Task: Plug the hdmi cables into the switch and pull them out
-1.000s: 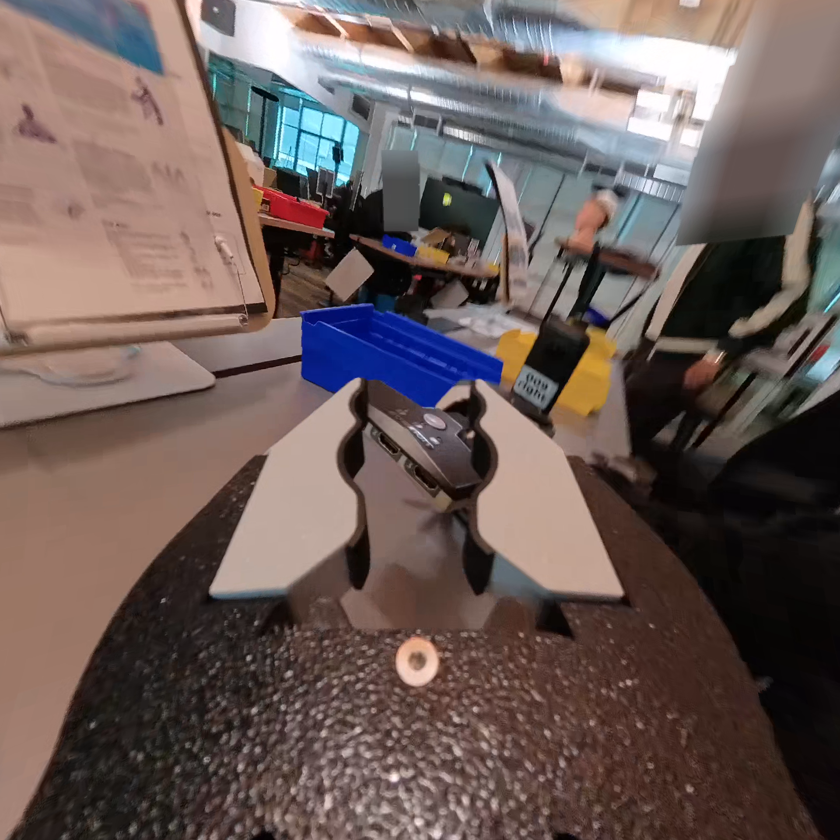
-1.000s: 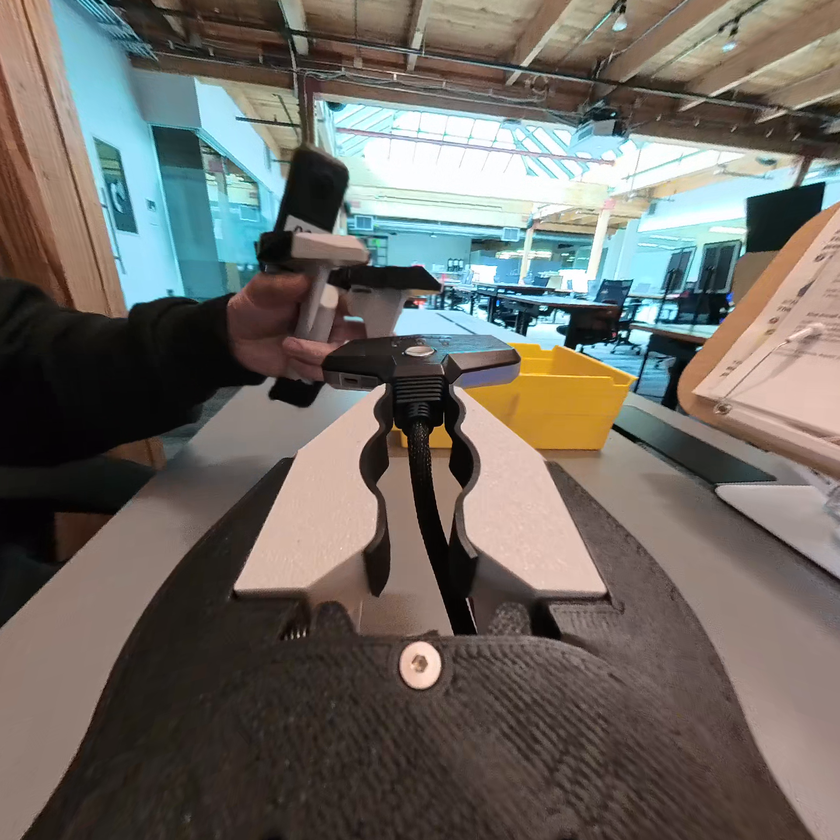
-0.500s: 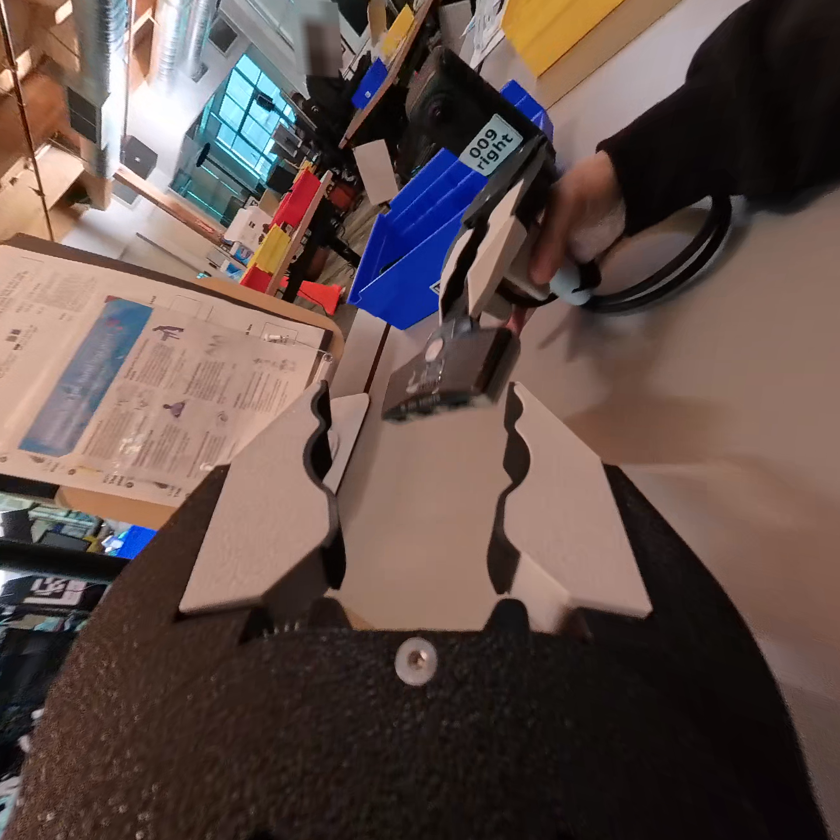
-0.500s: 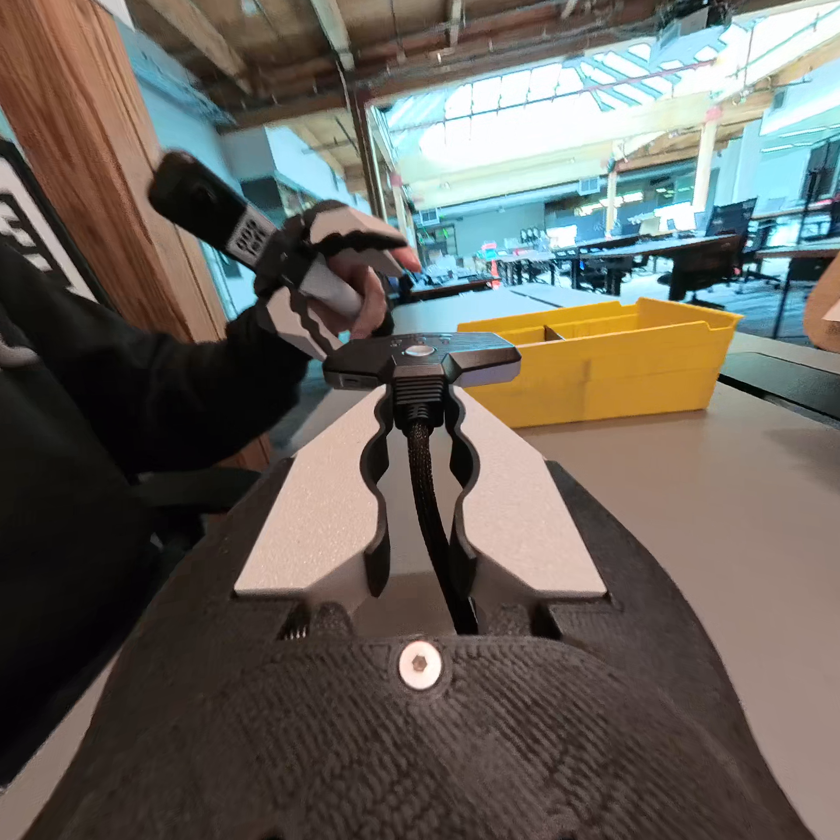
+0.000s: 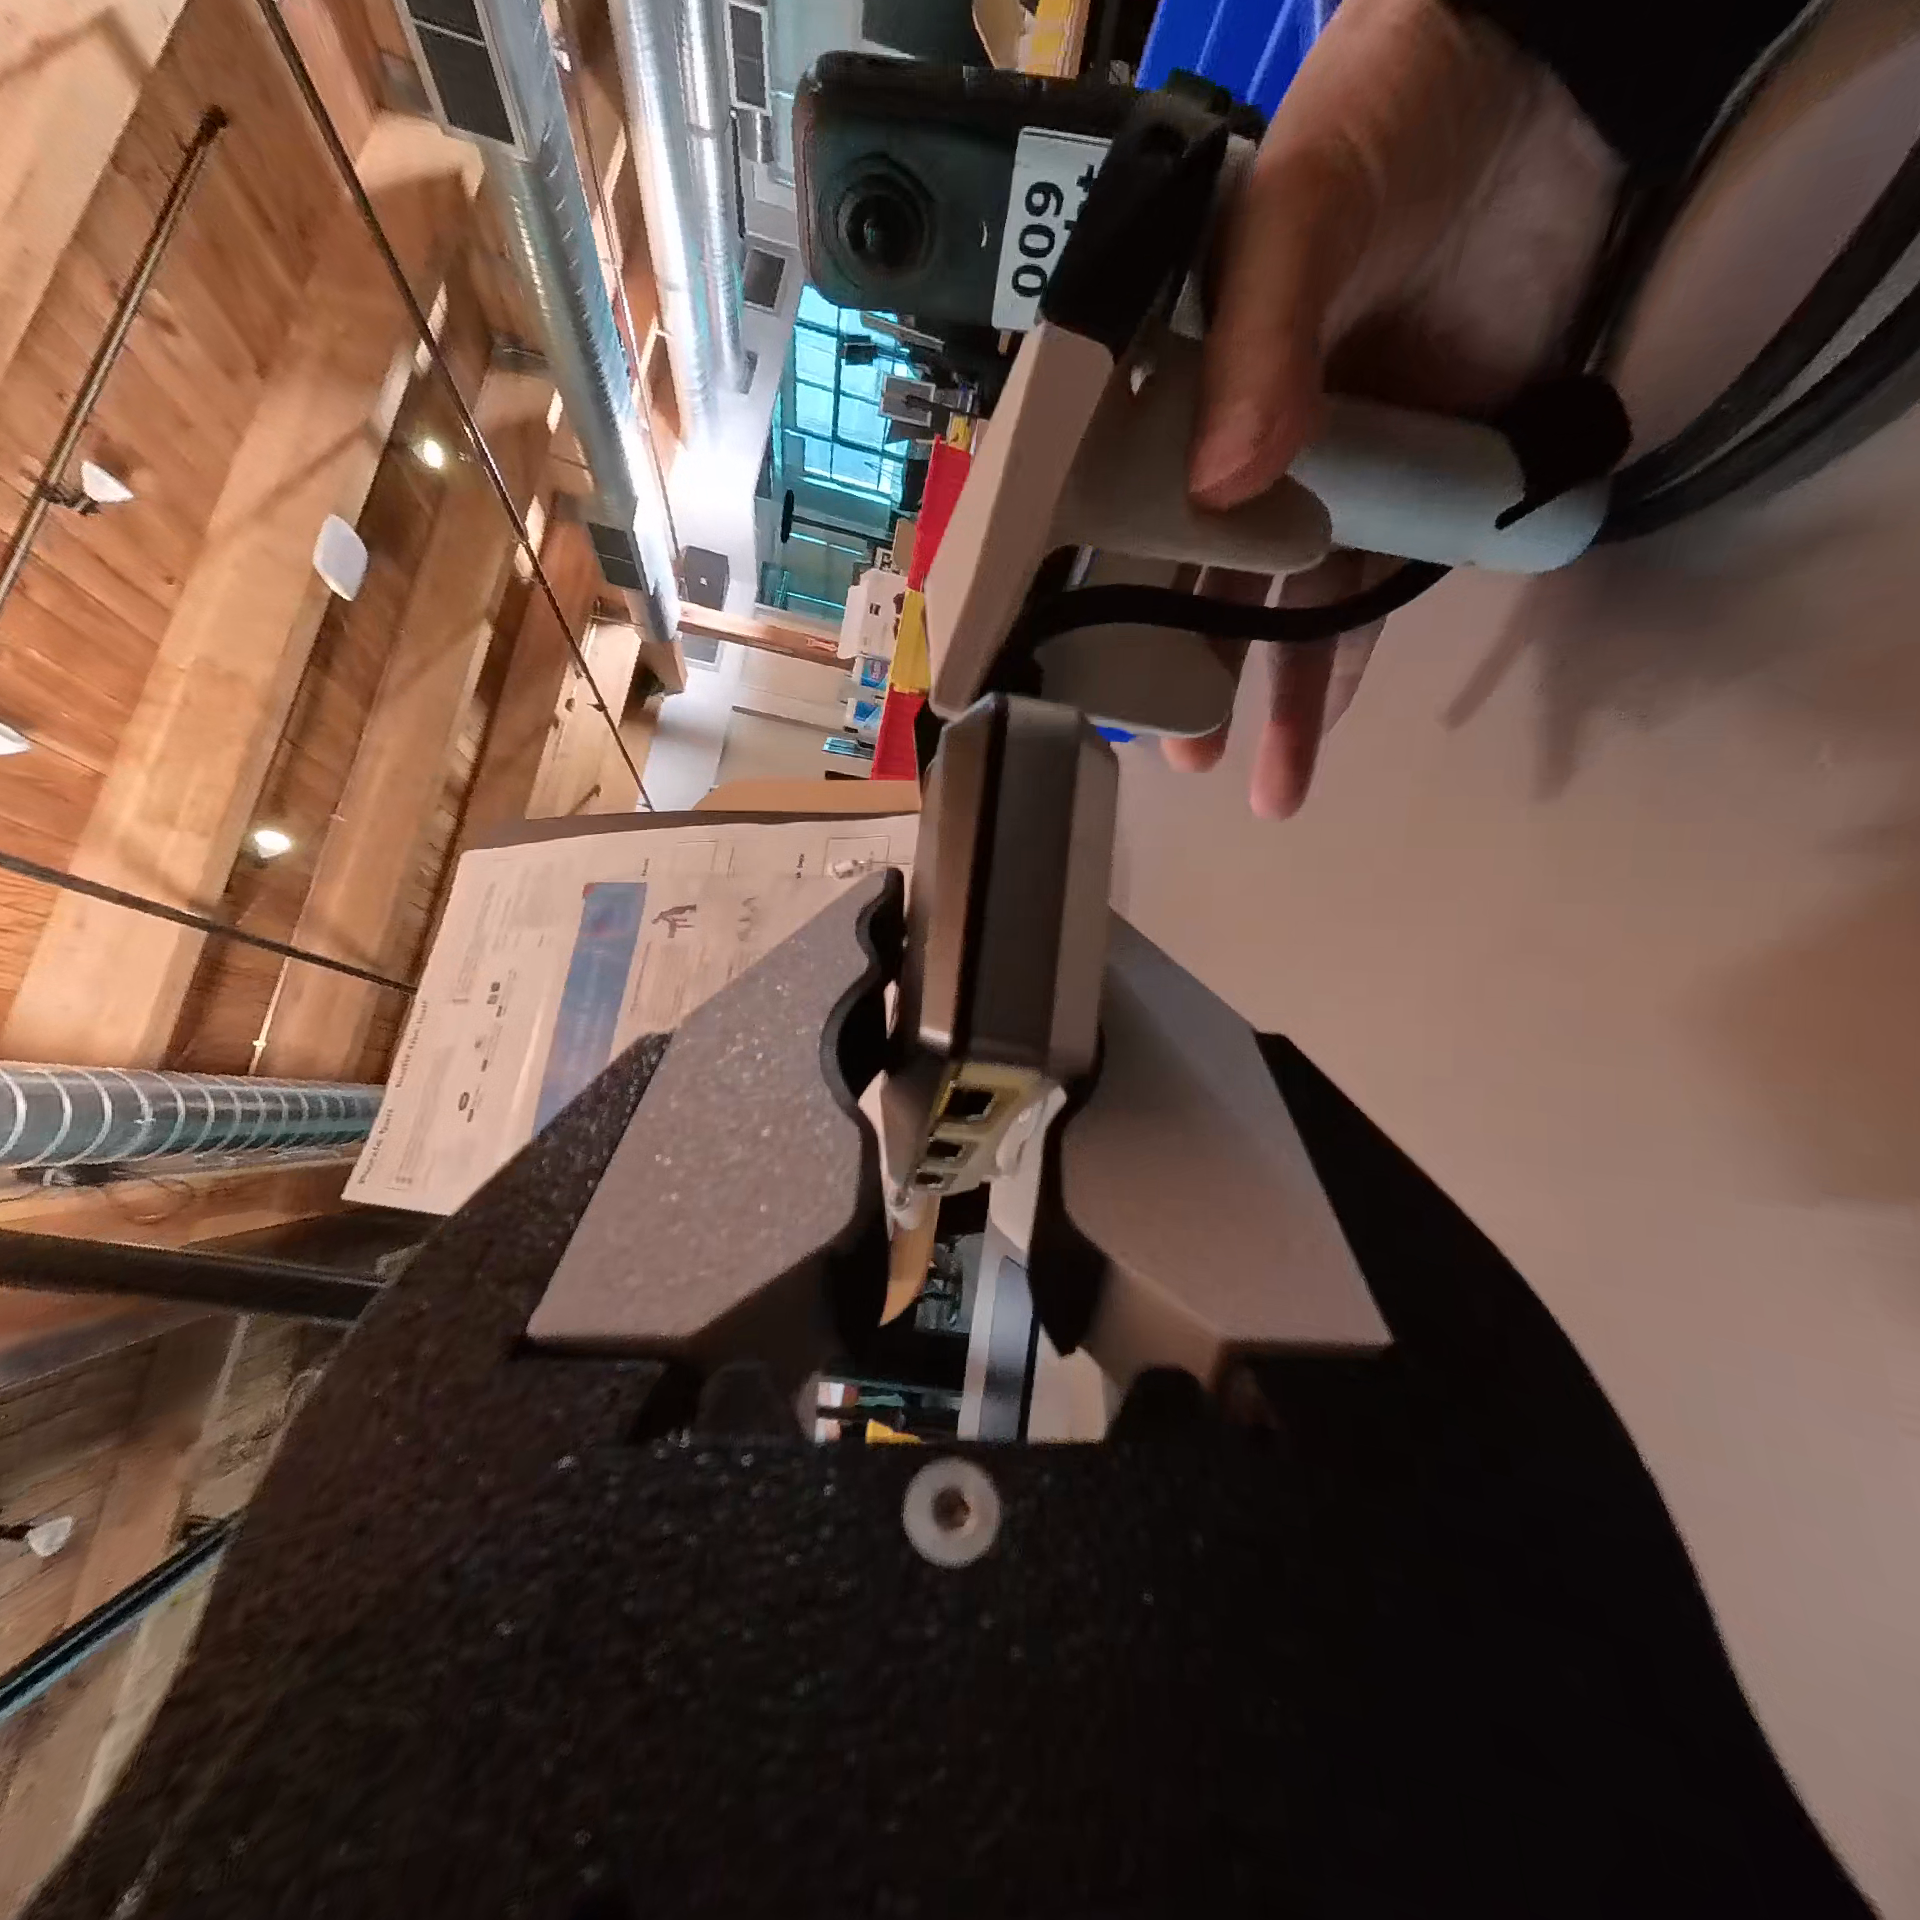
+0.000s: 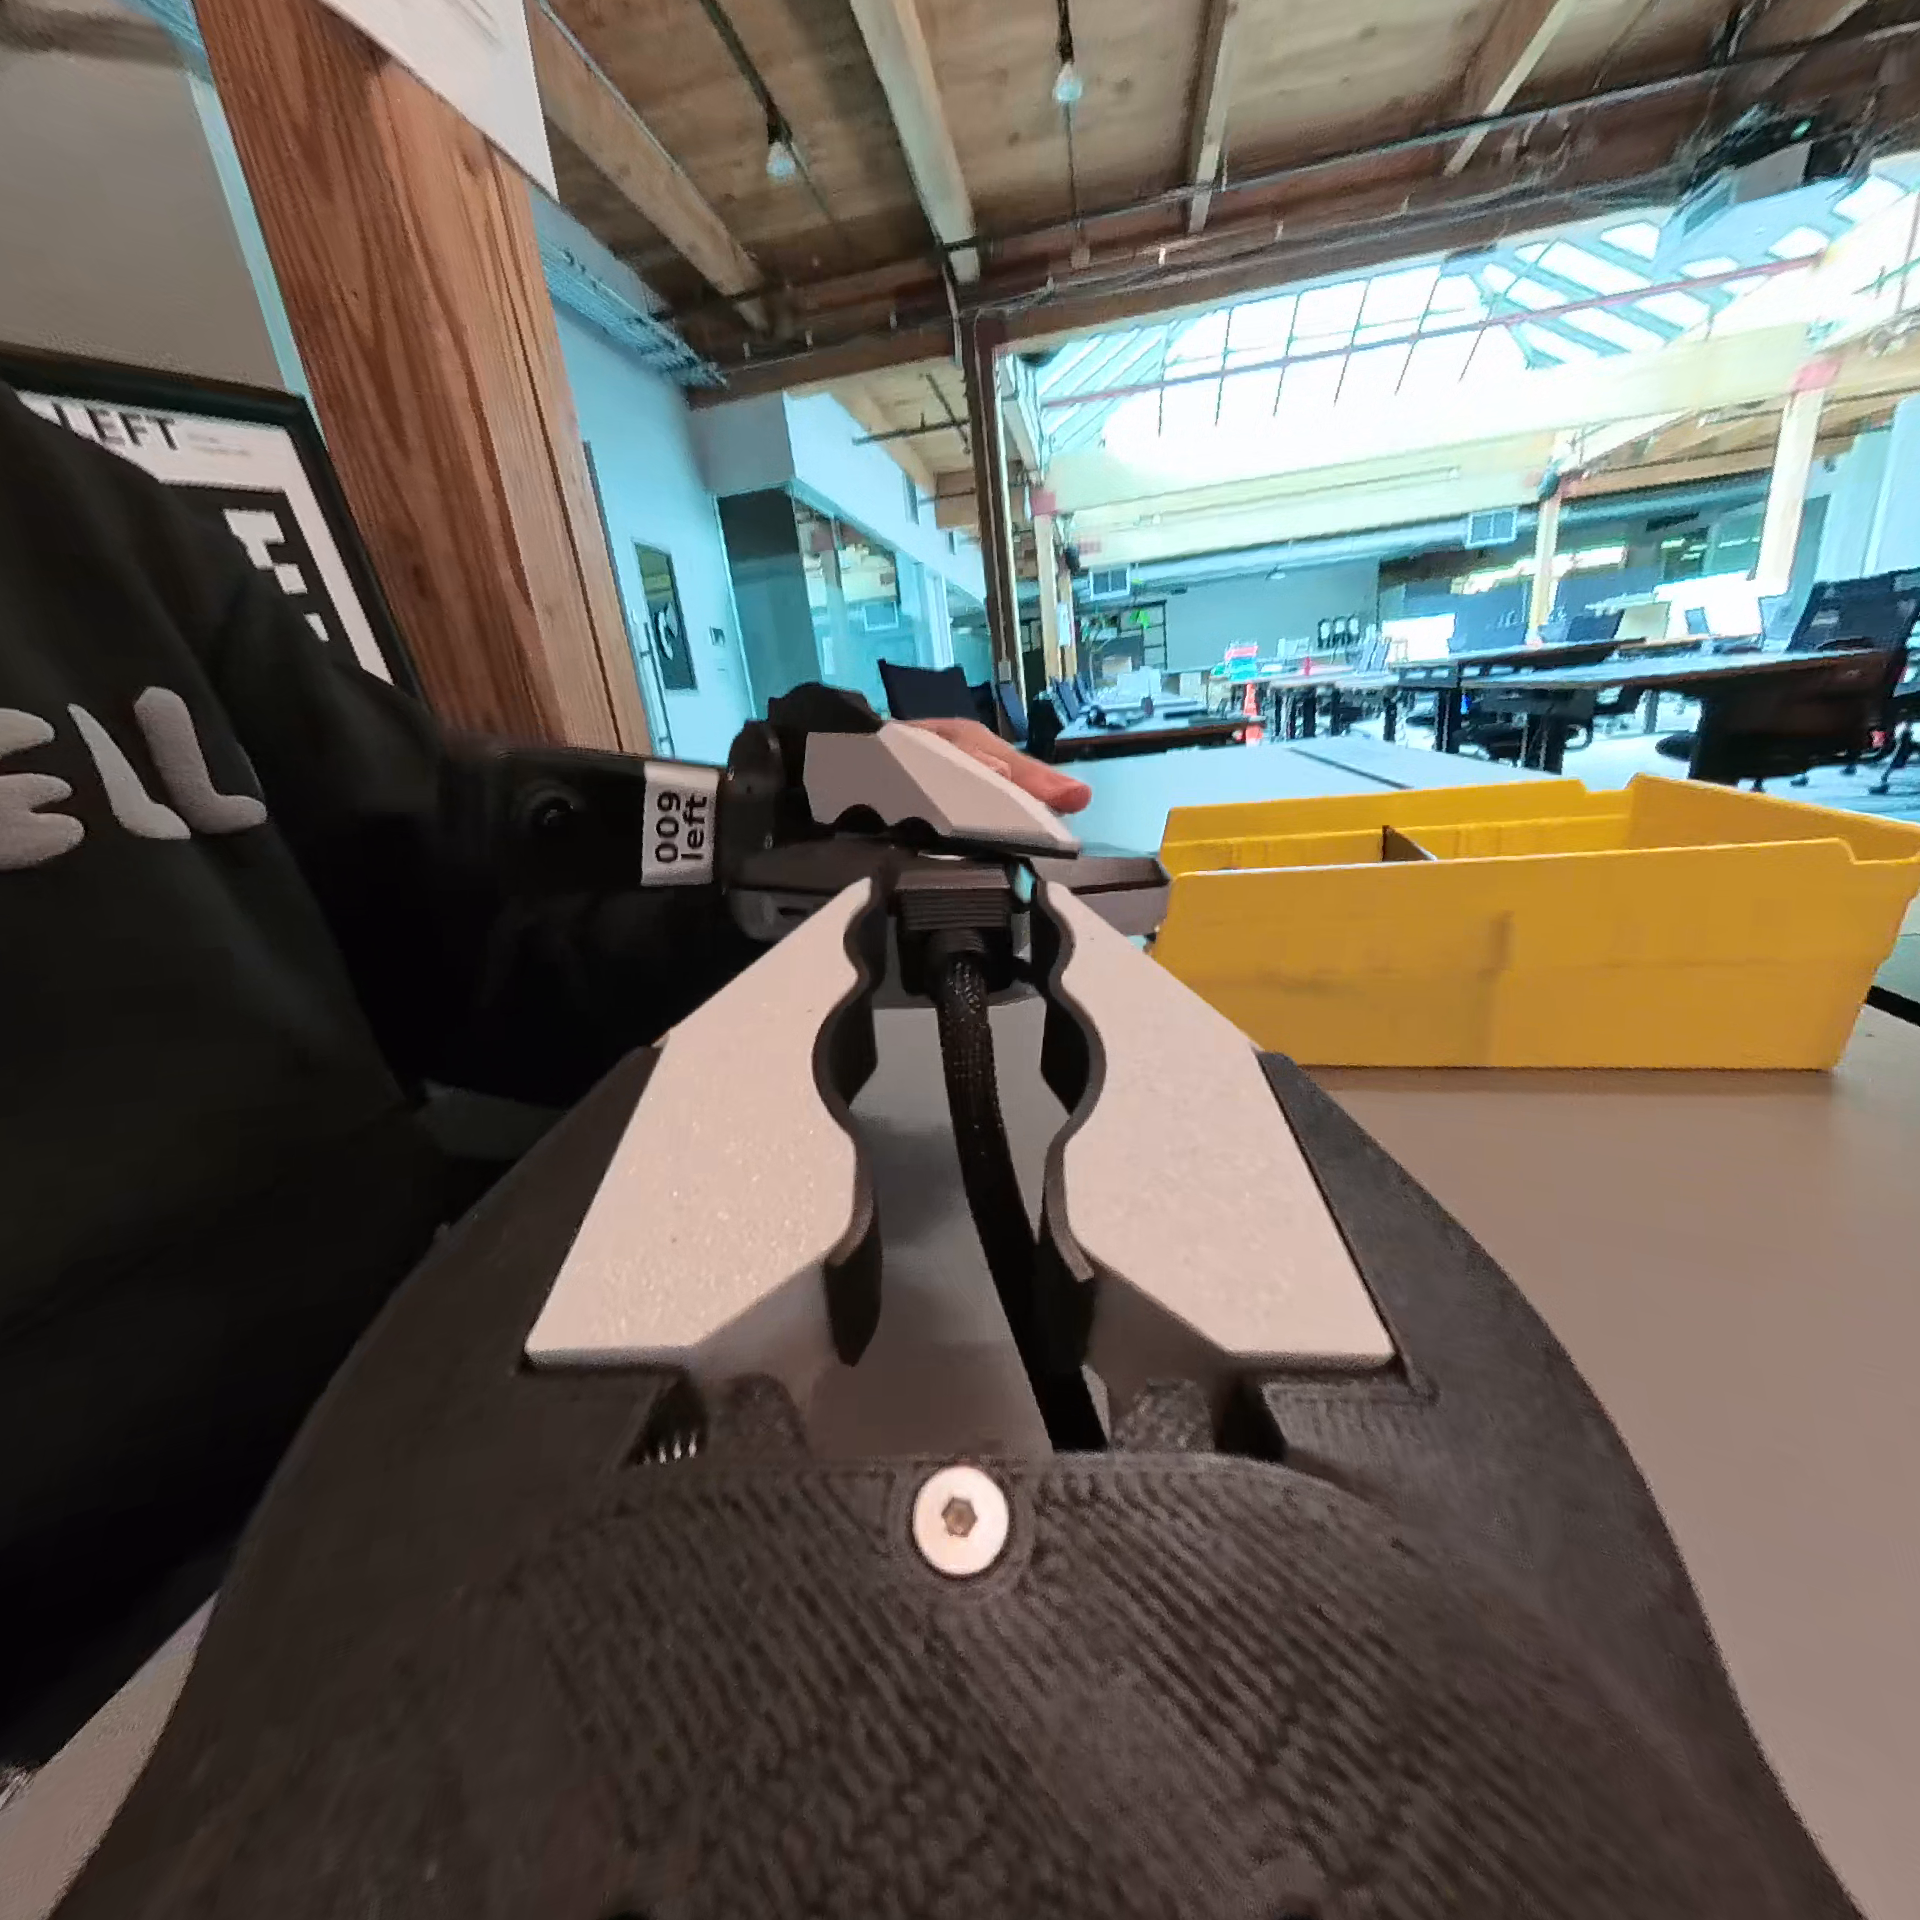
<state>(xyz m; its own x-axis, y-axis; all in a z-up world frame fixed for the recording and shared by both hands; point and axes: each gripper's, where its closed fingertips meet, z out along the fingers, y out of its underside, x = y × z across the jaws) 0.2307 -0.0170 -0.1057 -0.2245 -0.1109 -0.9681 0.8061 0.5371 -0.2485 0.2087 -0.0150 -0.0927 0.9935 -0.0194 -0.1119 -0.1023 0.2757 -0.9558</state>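
Two grippers | left gripper (image 5: 987, 997) clamps switch (image 5: 1013, 883) (ports facing camera) | right gripper (image 6: 956, 914) clamps cable plug (image 6: 954, 896)

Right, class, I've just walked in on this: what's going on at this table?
A person works two handheld grippers over a grey table. The right gripper is shut on the plug of a black braided HDMI cable, which sits in the switch. The left gripper clamps the switch body from the other end, its empty ports facing the left wrist camera. A yellow bin stands behind.
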